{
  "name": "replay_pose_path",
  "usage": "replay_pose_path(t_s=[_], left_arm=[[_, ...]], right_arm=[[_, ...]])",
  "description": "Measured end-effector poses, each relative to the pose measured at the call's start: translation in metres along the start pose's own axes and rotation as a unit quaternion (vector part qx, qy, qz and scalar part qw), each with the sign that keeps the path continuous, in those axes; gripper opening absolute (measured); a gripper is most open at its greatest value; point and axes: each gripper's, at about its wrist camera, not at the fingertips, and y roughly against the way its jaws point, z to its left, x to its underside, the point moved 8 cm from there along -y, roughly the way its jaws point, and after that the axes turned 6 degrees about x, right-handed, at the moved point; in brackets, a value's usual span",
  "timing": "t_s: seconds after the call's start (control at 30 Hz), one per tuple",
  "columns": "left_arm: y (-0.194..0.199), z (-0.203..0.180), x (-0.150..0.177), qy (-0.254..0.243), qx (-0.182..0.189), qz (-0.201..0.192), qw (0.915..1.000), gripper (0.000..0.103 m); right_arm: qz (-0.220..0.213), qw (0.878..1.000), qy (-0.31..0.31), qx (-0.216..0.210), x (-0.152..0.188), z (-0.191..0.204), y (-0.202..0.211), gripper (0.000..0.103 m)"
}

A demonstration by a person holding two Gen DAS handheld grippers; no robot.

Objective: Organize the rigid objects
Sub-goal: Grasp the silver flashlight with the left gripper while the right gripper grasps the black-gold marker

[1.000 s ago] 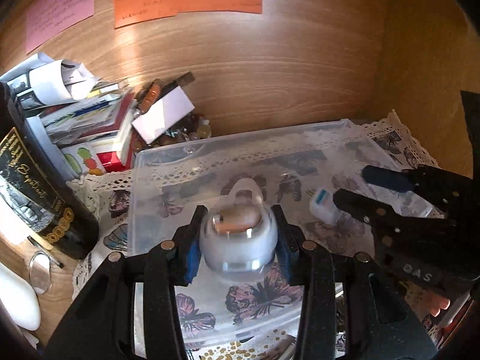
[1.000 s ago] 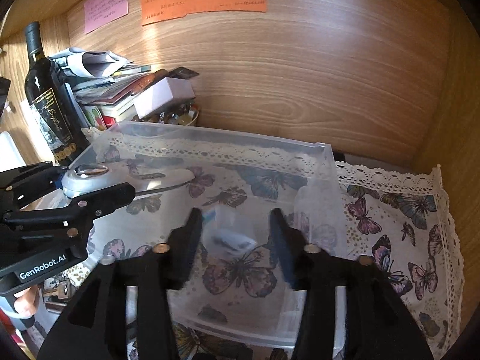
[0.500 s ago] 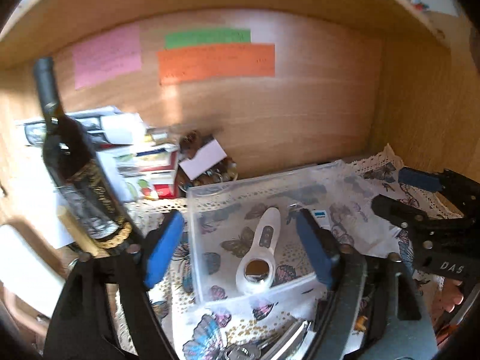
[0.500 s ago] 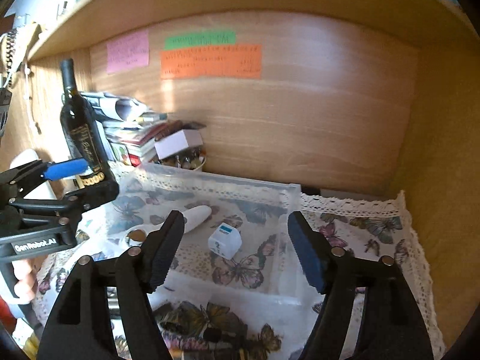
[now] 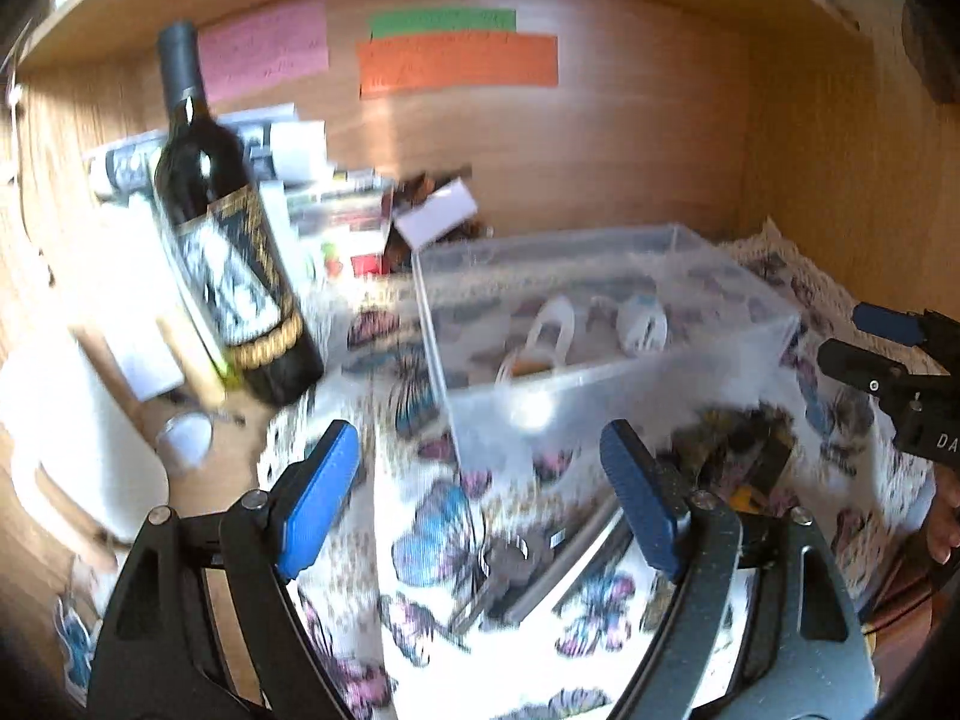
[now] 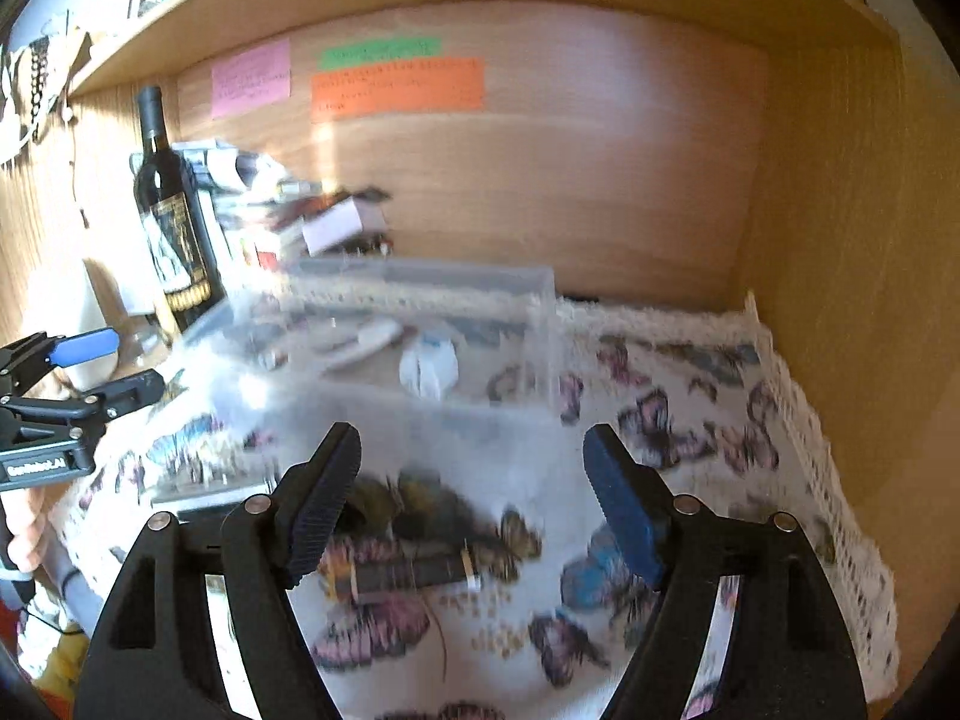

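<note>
A clear plastic bin (image 5: 606, 384) stands on the butterfly cloth; it also shows in the right wrist view (image 6: 420, 408). Inside lie a white handheld magnifier (image 5: 540, 342) and a small white box with a blue top (image 5: 643, 321), which also shows in the right wrist view (image 6: 427, 363). My left gripper (image 5: 480, 504) is open and empty, in front of the bin above keys and a metal bar (image 5: 528, 564). My right gripper (image 6: 471, 498) is open and empty, above a dark cylindrical object (image 6: 408, 570) on the cloth.
A wine bottle (image 5: 228, 240) stands left of the bin, with stacked books and papers (image 5: 324, 204) behind it. Coloured notes (image 5: 456, 57) hang on the wooden back wall. A wooden side wall (image 6: 840, 300) closes the right. A dark cluttered object (image 5: 738, 444) lies right of the bin's front.
The left gripper let go of the magnifier, the right of the small box, both now in the bin. Both grippers opened wide and drew back toward the front of the cloth.
</note>
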Motion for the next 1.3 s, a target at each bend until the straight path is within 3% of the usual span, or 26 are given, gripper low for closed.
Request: replay_pose_path(t_s=[0.1, 0.23, 0.33, 0.67, 0.9, 1.0, 1.2, 1.3], left_arm=[[0.001, 0.001, 0.019, 0.012, 0.012, 0.014, 0.9998, 0.081], [-0.003, -0.008, 0.042, 0.014, 0.037, 0.046, 0.9982, 0.061], [-0.008, -0.019, 0.051, 0.008, 0.055, 0.061, 0.9965, 0.052], [-0.039, -0.044, 0.058, -0.012, 0.088, 0.104, 0.9907, 0.037], [-0.034, -0.060, 0.066, -0.023, 0.120, 0.120, 0.9853, 0.032], [-0.041, -0.066, 0.069, -0.035, 0.114, 0.136, 0.9835, 0.032], [-0.057, -0.077, 0.063, -0.076, 0.102, 0.150, 0.9805, 0.032], [-0.058, -0.079, 0.062, -0.081, 0.104, 0.146, 0.9804, 0.016]], right_arm=[[0.024, 1.000, -0.003, -0.001, 0.019, 0.000, -0.004, 0.074], [0.060, 0.998, 0.002, -0.026, 0.041, 0.010, -0.014, 0.078], [0.082, 0.995, 0.012, -0.049, 0.052, 0.021, -0.022, 0.083], [0.126, 0.988, 0.054, -0.065, 0.070, 0.042, -0.043, 0.087], [0.128, 0.988, 0.047, -0.067, 0.068, 0.040, -0.047, 0.085], [0.128, 0.988, 0.050, -0.067, 0.068, 0.041, -0.048, 0.080], [0.113, 0.990, 0.062, -0.060, 0.068, 0.043, -0.042, 0.080], [0.106, 0.991, 0.056, -0.063, 0.068, 0.041, -0.038, 0.080]])
